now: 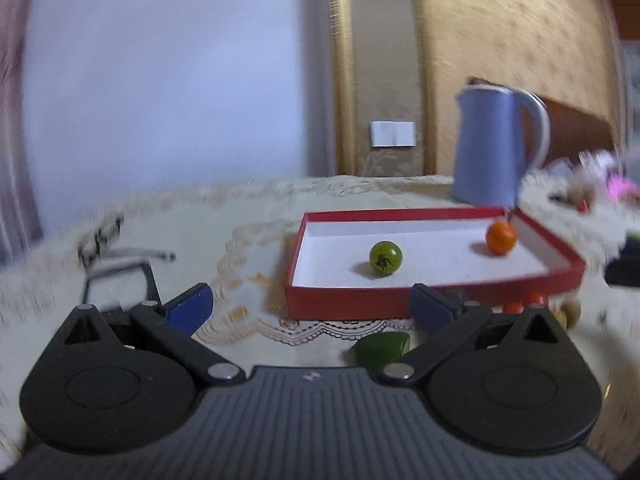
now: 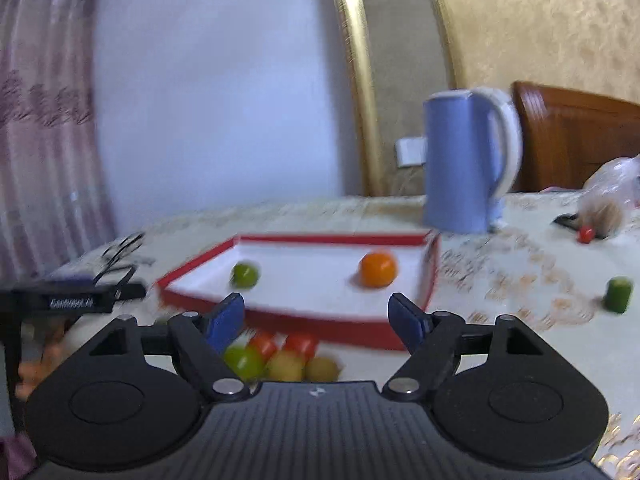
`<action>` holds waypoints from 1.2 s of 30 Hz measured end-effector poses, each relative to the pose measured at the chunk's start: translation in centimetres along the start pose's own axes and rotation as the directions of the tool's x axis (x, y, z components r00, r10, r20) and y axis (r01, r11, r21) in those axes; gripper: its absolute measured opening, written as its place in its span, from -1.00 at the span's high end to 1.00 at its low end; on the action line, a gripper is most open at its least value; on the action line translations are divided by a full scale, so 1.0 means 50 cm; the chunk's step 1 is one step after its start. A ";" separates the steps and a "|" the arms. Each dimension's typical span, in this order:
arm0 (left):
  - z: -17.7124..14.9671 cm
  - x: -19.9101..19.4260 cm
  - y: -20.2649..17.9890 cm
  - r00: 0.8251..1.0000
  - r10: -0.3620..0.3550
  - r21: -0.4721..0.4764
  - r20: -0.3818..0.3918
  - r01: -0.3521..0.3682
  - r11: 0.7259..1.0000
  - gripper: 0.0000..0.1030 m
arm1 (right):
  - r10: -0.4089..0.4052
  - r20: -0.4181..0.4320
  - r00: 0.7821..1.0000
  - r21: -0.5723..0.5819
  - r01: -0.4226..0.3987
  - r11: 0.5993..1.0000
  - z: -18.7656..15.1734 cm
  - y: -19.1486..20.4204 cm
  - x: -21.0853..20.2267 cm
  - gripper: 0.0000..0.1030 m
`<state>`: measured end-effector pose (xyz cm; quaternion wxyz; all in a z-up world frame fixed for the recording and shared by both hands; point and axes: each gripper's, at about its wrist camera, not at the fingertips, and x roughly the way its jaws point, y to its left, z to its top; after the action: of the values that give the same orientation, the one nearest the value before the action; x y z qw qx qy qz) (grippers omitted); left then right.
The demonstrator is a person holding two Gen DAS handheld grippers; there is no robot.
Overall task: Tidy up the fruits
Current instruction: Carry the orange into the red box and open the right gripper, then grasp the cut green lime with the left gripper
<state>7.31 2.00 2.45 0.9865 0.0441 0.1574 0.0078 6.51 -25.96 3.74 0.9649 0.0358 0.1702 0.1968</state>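
Observation:
A shallow red box with a white floor (image 1: 348, 305) (image 2: 280, 322) lies on the tablecloth. Inside it rest a green tomato (image 1: 385, 258) (image 2: 245, 275) and an orange one (image 1: 501, 237) (image 2: 378, 269). My left gripper (image 1: 316, 308) stands open just short of the box's near wall, with nothing between its blue fingers. A green fruit piece (image 1: 382, 348) lies below its right finger. My right gripper (image 2: 318, 320) is open too and holds nothing. Under it, in front of the box, sits a heap of red, green and yellow small tomatoes (image 2: 280, 360).
A blue kettle (image 1: 496, 144) (image 2: 468, 160) stands behind the box. A green cylinder piece (image 2: 618, 300), a small red tomato (image 2: 587, 234) and a plastic bag (image 2: 616, 184) lie at the right. Black spectacles (image 1: 116, 252) and a dark device (image 2: 76, 300) lie at the left.

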 end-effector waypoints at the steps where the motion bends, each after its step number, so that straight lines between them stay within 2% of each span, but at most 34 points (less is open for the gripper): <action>1: 0.000 -0.001 -0.001 1.000 -0.014 0.022 -0.002 0.014 1.000 -1.00 | -0.003 -0.001 1.000 -0.008 0.003 1.000 -0.007 0.004 0.002 -0.53; 4: -0.001 0.012 0.000 0.996 -0.079 0.034 -0.046 0.081 0.996 -1.00 | -0.018 -0.003 1.000 -0.007 0.018 1.000 -0.015 0.008 0.014 -0.53; 9: 0.000 0.038 -0.014 0.979 -0.180 0.049 -0.096 0.185 0.982 -0.97 | -0.018 -0.013 1.000 0.023 0.018 1.000 -0.024 0.001 0.010 -0.53; 12: -0.001 0.050 -0.030 0.975 -0.187 0.089 -0.116 0.198 0.976 -0.75 | -0.026 -0.009 1.000 0.035 0.026 0.999 -0.025 -0.010 0.003 -0.53; 15: -0.003 0.072 -0.044 0.965 -0.205 0.103 -0.162 0.223 0.969 -0.66 | -0.025 -0.011 1.000 0.041 0.025 0.999 -0.027 -0.018 0.003 -0.53; 18: -0.009 0.097 -0.060 0.958 -0.187 0.131 -0.218 0.219 0.967 -0.36 | -0.018 -0.023 1.000 0.041 0.019 0.999 -0.031 -0.019 0.005 -0.53; 20: -0.012 0.110 -0.064 0.948 -0.186 0.134 -0.257 0.226 0.965 0.17 | -0.016 -0.032 0.999 0.032 0.017 0.999 -0.033 -0.017 0.006 -0.54; 22: -0.011 0.111 -0.056 0.943 -0.208 0.099 -0.258 0.240 0.966 0.31 | -0.016 -0.038 0.999 0.021 0.017 1.000 -0.035 -0.014 0.006 -0.53; 28: -0.010 0.098 -0.047 0.948 -0.199 0.049 -0.247 0.218 0.975 0.32 | -0.017 -0.069 0.997 -0.028 0.016 0.999 -0.033 -0.010 0.003 -0.53; 33: -0.008 0.071 -0.039 0.967 -0.164 -0.082 -0.193 0.151 0.985 0.32 | -0.039 -0.126 0.991 -0.181 0.016 0.983 -0.026 -0.002 0.012 -0.53; 35: -0.011 0.066 -0.048 0.971 -0.140 -0.091 -0.195 0.124 0.988 0.32 | -0.020 -0.161 0.987 -0.217 -0.016 0.976 -0.019 0.000 0.029 -0.53; 36: -0.014 0.064 -0.054 0.971 -0.133 -0.087 -0.199 0.118 0.989 0.32 | -0.008 -0.179 0.984 -0.233 -0.035 0.972 -0.017 0.002 0.038 -0.46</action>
<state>10.12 -0.54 0.53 0.9645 -0.0038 0.2602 -0.0444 7.82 -25.12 2.37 0.9418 -0.0954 0.2312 0.2245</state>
